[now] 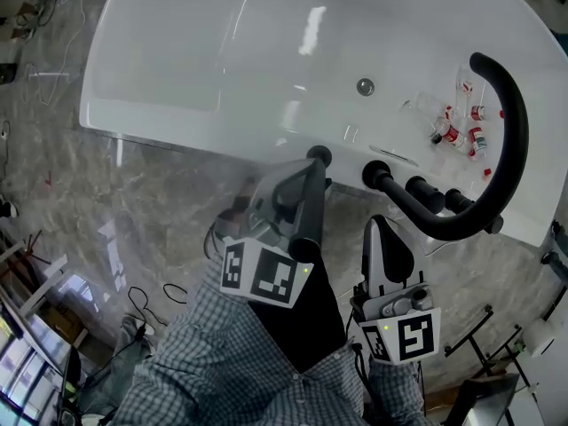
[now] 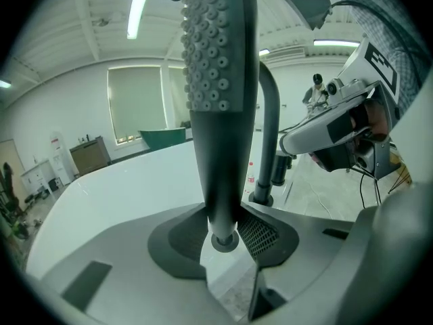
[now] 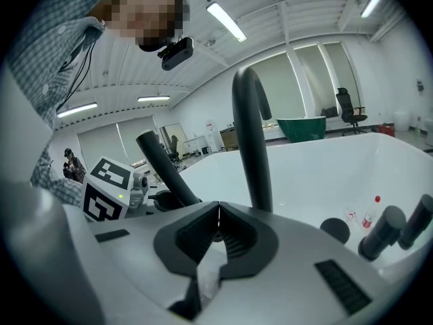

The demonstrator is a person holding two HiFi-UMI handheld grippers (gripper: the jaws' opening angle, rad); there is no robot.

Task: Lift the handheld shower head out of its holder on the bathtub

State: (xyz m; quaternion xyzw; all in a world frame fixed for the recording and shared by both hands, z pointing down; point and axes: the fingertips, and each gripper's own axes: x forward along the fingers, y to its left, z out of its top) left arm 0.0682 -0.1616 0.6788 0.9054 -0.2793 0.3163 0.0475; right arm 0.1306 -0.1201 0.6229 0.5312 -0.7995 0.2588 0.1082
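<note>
1. Left gripper (image 2: 223,238): jaws clenched on the lower handle of the handheld shower head (image 2: 220,107), which stands upright, nozzle face toward the camera.
2. Shower head position: at the near rim of the bathtub (image 1: 177,78), left of the arched faucet spout (image 1: 512,140). Its foot is at the holder (image 1: 319,156) (whether it has cleared the socket cannot be told).
3. Right gripper (image 3: 217,217): jaws together on nothing, held back beside the spout.
4. Step in hand, as judged: grasp made, lift under way or about to begin.
5. Next move calls for a straight pull along the handle's axis, grip kept firm.
</note>
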